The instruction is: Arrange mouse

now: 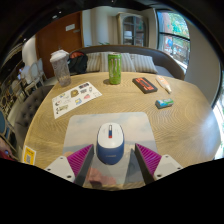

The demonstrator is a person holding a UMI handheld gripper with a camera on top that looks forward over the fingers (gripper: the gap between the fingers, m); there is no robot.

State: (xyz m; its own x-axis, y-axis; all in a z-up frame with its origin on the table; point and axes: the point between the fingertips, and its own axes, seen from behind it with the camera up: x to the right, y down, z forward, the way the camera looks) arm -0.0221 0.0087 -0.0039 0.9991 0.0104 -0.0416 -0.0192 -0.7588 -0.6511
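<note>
A white and blue mouse (110, 143) lies on a light grey mouse mat (85, 126) on the wooden table (180, 120). It stands between my fingers, with a gap on each side. My gripper (112, 159) is open, its pink pads (80, 159) flanking the rear half of the mouse. The mouse points away from me, along the mat's middle.
Beyond the mat stand a green can (114, 68) and a clear lidded cup (61, 67). A sheet with pictures (76, 97) lies at the left. A dark box (145, 85), a small teal item (164, 103) and a white item (165, 84) lie at the right.
</note>
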